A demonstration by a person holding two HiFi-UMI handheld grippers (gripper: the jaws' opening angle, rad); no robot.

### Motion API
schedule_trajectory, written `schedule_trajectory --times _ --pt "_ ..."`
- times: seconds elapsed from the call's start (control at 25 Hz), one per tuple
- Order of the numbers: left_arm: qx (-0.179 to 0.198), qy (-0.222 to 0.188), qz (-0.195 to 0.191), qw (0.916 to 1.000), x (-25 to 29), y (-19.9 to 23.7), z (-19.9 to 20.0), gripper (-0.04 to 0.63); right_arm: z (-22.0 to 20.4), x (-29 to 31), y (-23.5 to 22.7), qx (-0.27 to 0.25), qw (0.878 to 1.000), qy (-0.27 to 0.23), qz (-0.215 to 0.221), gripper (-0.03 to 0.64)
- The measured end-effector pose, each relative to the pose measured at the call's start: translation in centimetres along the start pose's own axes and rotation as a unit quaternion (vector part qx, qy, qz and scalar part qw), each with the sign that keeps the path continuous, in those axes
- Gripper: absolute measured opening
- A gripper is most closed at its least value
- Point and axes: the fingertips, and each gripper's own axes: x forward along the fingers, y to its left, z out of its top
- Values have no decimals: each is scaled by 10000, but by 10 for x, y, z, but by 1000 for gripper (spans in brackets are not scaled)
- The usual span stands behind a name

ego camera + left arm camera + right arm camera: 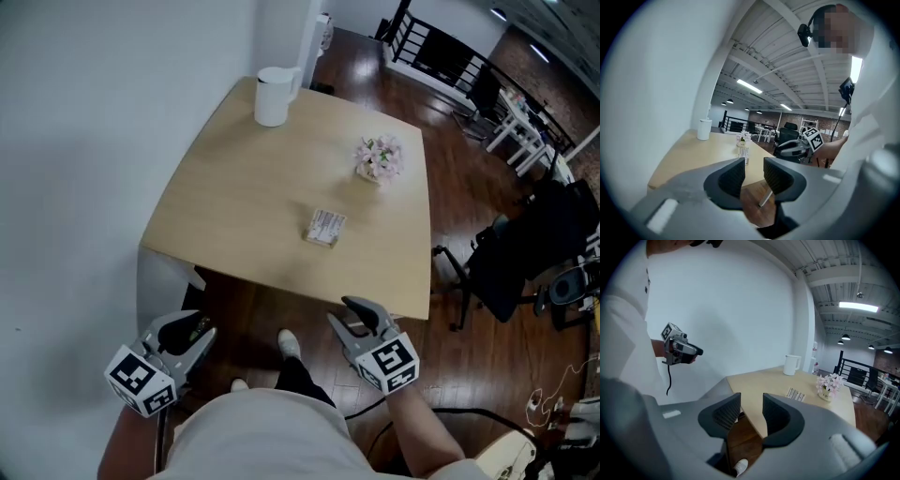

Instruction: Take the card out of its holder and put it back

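Table (pixel 234 187): card (pixel 327 223) in holder (pixel 322 240), mid-table, well apart from grippers. Left gripper (pixel 195 333) and right gripper (pixel 361 314) agape, empty, off near edge. Task either unstarted or finished; unclear which.

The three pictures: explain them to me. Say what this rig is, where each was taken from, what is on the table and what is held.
There is no robot here: a person holds a two-jaw gripper in each hand. The head view comes from a camera on the person's head. It looks down at the left gripper and the right gripper, both in front of the table. The other two views come from a camera riding on each gripper, looking along its jaws. On the table stand a card holder, a small pot of flowers and a white jug. Both grippers have their jaws apart with nothing between them, so nothing is held.
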Motion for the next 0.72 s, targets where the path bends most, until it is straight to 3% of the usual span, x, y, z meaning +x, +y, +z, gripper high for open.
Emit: schedule_trajectory --times 0.28,0.72 --pt "120 96 -509 9986 -34 -22 -31 133 -15 -64 86 217 9989 9 -425 141" --pt "247 36 -911 9955 -46 -50 -48 133 -25 -96 138 302 9967 -11 -751 141"
